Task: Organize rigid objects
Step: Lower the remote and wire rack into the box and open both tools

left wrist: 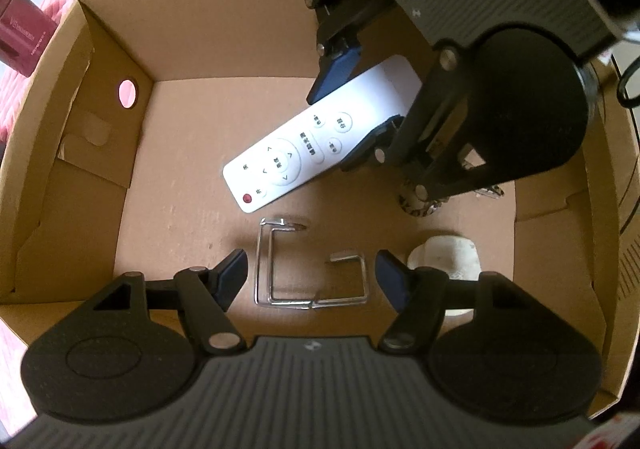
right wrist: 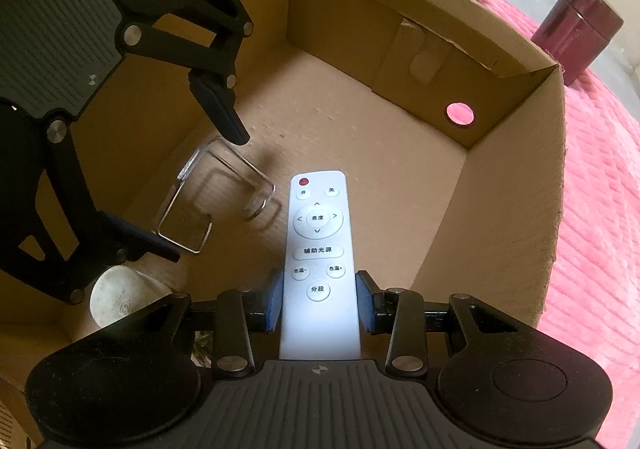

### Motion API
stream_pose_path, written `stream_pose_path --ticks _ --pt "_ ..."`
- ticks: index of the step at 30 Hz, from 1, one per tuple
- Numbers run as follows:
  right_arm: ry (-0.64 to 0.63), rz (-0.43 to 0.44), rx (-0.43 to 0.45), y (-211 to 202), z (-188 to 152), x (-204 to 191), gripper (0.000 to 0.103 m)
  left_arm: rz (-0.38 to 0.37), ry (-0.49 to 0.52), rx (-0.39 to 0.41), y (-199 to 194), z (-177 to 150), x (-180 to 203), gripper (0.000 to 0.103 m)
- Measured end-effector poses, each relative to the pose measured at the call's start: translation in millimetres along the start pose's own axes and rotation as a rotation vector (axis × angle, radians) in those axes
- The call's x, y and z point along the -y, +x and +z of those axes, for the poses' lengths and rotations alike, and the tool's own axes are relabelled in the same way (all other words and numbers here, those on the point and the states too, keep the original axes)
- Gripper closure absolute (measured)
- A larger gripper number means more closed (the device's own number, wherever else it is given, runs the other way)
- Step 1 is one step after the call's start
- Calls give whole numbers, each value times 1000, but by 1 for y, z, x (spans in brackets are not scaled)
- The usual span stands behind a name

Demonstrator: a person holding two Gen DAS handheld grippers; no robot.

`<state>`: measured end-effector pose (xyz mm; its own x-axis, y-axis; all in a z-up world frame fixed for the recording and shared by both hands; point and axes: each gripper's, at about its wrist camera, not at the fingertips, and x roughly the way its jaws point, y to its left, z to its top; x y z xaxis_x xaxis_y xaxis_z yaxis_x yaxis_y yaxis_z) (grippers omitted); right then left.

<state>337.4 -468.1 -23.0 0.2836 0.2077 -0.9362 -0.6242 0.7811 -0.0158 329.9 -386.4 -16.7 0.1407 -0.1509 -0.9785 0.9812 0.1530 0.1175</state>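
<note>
Inside the brown cardboard box (right wrist: pixel 500 185), the right gripper (right wrist: pixel 320 299) is clamping a slim white plastic remote control (right wrist: pixel 318 233) mid-floor. The left gripper (left wrist: pixel 310 275) is hanging apart over a clear acrylic bracket (left wrist: pixel 280 269); releasing carelessly risks the remote sliding onto it.

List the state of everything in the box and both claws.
Cardboard box: open-topped.
White remote: buttons up, held between the pads.
Clear bracket: lying on the floor, ungripped.
White cup: on its side.
Left claw: open around the bracket.
Right claw: shut on the remote.
</note>
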Motion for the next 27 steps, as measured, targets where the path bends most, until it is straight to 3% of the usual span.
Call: stream_pose_path --ticks 27 --pt "94 28 -74 22 24 5 68 4 -94 157 -53 -32 -7 37"
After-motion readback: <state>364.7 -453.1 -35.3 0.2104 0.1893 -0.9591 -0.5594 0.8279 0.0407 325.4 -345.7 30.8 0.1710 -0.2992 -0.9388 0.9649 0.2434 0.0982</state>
